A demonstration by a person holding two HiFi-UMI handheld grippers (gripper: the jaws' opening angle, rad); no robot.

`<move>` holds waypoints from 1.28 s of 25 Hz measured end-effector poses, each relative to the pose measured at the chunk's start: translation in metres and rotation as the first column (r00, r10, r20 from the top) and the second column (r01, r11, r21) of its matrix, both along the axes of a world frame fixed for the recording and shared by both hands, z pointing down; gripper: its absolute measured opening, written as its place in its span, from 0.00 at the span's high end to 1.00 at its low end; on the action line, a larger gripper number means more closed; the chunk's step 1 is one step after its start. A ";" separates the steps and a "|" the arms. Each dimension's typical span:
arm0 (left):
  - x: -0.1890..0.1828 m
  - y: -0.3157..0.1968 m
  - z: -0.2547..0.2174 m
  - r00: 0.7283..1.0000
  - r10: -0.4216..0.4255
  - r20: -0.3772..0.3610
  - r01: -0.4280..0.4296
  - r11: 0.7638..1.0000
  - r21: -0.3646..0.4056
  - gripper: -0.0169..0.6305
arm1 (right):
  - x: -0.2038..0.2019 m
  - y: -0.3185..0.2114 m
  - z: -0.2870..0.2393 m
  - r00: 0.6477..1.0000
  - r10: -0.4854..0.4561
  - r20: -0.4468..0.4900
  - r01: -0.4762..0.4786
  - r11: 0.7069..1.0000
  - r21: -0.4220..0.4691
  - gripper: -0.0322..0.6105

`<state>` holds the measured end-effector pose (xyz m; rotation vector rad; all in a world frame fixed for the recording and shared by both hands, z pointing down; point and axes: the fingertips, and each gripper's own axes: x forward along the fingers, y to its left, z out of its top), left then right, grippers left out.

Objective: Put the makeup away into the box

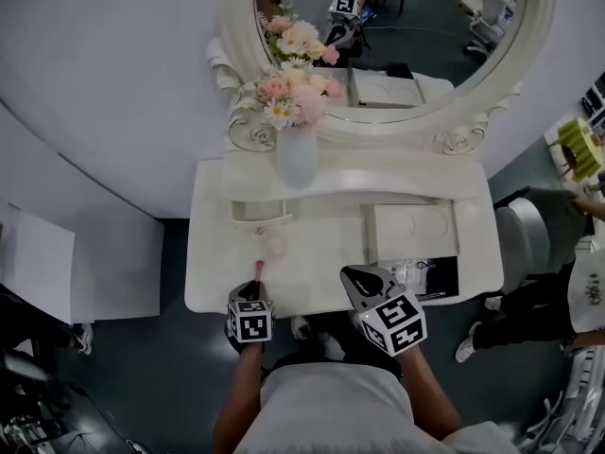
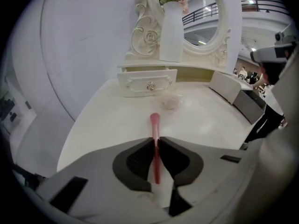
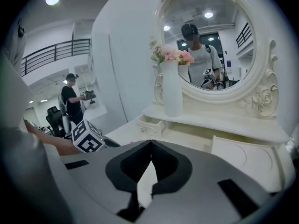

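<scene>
The left tool (image 2: 155, 141) pinches the pink brush (image 2: 154, 121) by its handle, low at the desk's (image 1: 213, 263) front edge. Lift it level, then carry it toward 3 o'clock to the open box (image 1: 450, 276). The right tool (image 3: 150, 148), closed on nothing, should keep clear.

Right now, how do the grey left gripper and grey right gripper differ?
The left gripper clamps a slim pink makeup brush; the right gripper holds nothing. The left gripper aims down at the white tabletop; the right gripper faces the oval mirror. Both are closed.
</scene>
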<state>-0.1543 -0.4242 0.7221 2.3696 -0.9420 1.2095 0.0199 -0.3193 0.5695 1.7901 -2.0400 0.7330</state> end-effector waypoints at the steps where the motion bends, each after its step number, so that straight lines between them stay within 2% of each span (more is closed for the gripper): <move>1: 0.000 0.001 0.000 1.000 0.014 0.006 -0.014 1.000 0.002 0.89 | 0.002 0.003 0.000 1.000 0.012 0.004 -0.012 1.000 0.001 0.95; 12: 0.013 0.001 -0.020 0.995 0.103 -0.008 -0.103 0.995 0.007 0.90 | 0.022 0.022 -0.001 0.994 0.105 0.020 -0.105 0.994 0.019 0.95; 16: 0.027 0.005 -0.035 0.991 0.130 -0.040 -0.129 0.992 0.014 0.90 | 0.034 0.030 -0.003 0.991 0.132 0.017 -0.132 0.991 0.026 0.95; 19: 0.043 0.014 -0.050 0.982 0.181 -0.059 -0.179 0.983 0.030 0.90 | 0.044 0.037 -0.005 0.988 0.155 0.013 -0.155 0.987 0.030 0.95; 26: 0.097 0.044 -0.087 0.934 0.333 -0.130 -0.325 0.943 0.077 0.90 | 0.068 0.062 -0.013 0.971 0.239 0.007 -0.239 0.970 0.044 0.95; 32: 0.157 0.081 -0.109 0.863 0.465 -0.200 -0.456 0.885 0.092 0.90 | 0.093 0.092 -0.015 0.946 0.323 0.002 -0.323 0.946 0.039 0.95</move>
